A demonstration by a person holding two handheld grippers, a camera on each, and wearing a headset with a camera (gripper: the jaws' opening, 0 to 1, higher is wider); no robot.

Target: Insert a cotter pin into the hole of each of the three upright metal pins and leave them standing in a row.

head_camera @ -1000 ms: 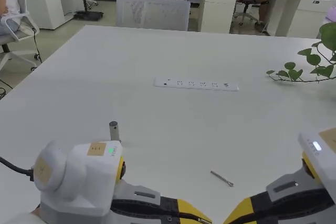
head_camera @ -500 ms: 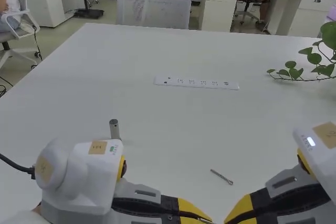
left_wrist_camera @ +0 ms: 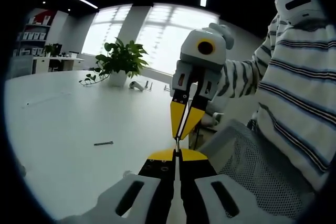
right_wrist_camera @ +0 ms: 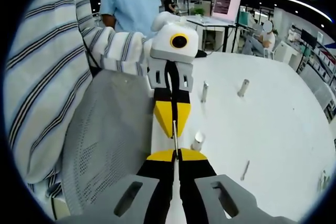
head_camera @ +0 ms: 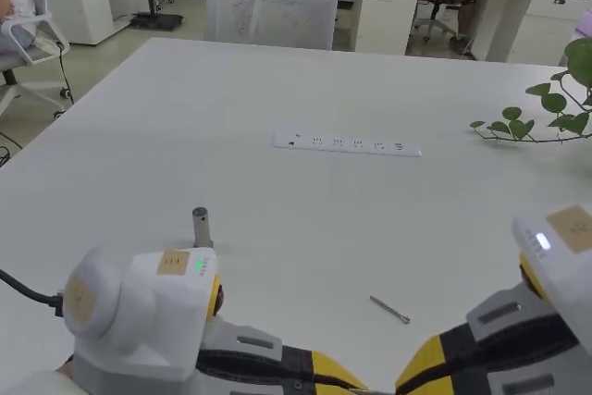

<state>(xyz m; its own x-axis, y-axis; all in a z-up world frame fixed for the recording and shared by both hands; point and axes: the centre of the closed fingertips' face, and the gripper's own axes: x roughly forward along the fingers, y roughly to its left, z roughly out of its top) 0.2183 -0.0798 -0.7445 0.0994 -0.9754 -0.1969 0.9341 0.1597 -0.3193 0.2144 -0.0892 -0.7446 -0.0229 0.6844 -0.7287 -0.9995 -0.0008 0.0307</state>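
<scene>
Head view: finds the left gripper (head_camera: 344, 382) and the right gripper (head_camera: 414, 375) nose to nose at the bottom edge, just nearer the person than the loose cotter pin (head_camera: 390, 312) lying flat on the white table (head_camera: 305, 219). Places one upright metal pin (head_camera: 200, 227) well to the left of that loose cotter pin and slightly beyond it. Cannot tell from here what sits between the tips.

Left gripper view: looks along own jaws pressed together on the held cotter pin (left_wrist_camera: 177, 144), and meets the right gripper's yellow tips pinched on the same pin's far end. Leaves the loose cotter pin (left_wrist_camera: 103, 143) well off to the left.

Right gripper view: repeats the double pinch from the other side, both pairs of jaws closed on the held cotter pin (right_wrist_camera: 175, 132). Puts the nearest metal pin (right_wrist_camera: 197, 141) just left of the loose cotter pin (right_wrist_camera: 244, 170), with a second metal pin (right_wrist_camera: 204, 92) and a third metal pin (right_wrist_camera: 242, 87) standing well beyond it.

Reads as a re-grip. Hold one pinch firm before loosening the other, leave the tip end bare, then line it up squarely with the nearest metal pin's hole without toppling it.
</scene>
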